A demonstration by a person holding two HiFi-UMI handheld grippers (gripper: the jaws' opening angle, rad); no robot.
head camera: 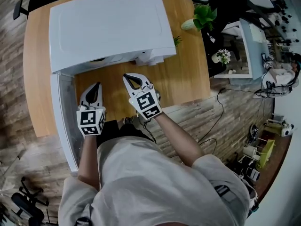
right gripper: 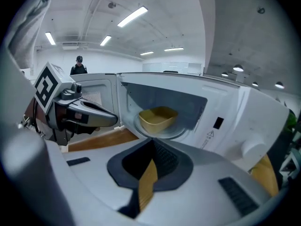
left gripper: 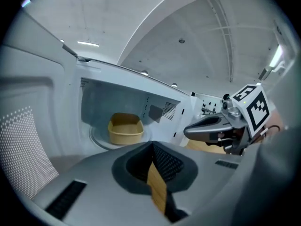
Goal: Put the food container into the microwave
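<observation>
A tan food container [left gripper: 125, 128] stands on the glass turntable inside the white microwave [head camera: 108, 27], and it also shows in the right gripper view [right gripper: 157, 118]. The microwave door [head camera: 63, 121] hangs open to the left. My left gripper [head camera: 96, 86] [left gripper: 153, 147] is just outside the cavity, shut and empty. My right gripper [head camera: 128, 77] [right gripper: 153, 144] sits beside it at the opening, shut and holding nothing. Each gripper sees the other: the right gripper [left gripper: 190, 131] and the left gripper [right gripper: 110, 119]. Both are clear of the container.
The microwave stands on a wooden table [head camera: 188, 79], whose front edge is near my body. A green plant [head camera: 203, 15] and a small flower pot [head camera: 222, 56] are at the right. A person [right gripper: 78, 66] stands far behind.
</observation>
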